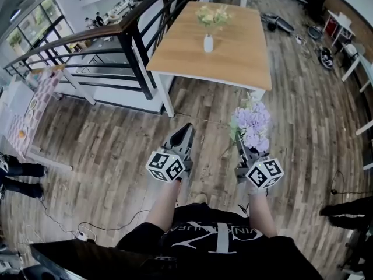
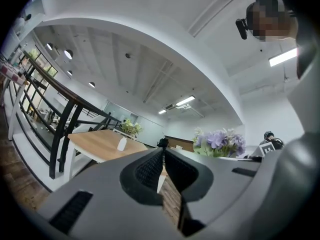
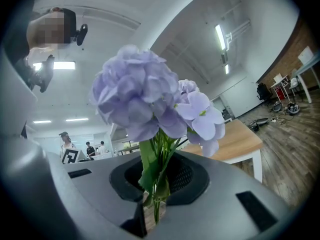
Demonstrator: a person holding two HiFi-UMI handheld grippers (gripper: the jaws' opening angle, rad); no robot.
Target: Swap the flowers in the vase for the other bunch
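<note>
A small white vase [image 1: 208, 43] with pale yellow-green flowers [image 1: 212, 16] stands on the wooden table [image 1: 239, 60] ahead of me; the left gripper view shows the vase [image 2: 122, 143] too, far off. My right gripper [image 1: 243, 142] is shut on the stems of a purple hydrangea bunch [image 1: 253, 123], held upright over the floor short of the table. In the right gripper view the purple bunch [image 3: 150, 104] rises from between the jaws. My left gripper [image 1: 187, 129] is shut with nothing in it, level beside the right one, and in its own view its tips [image 2: 162, 145] meet.
A black stair railing [image 1: 131, 39] runs along the left of the table. Wooden floor [image 1: 116, 150] lies between me and the table. Bags and gear [image 1: 323, 54] lie on the floor at the far right, near white desks. People stand in the distance.
</note>
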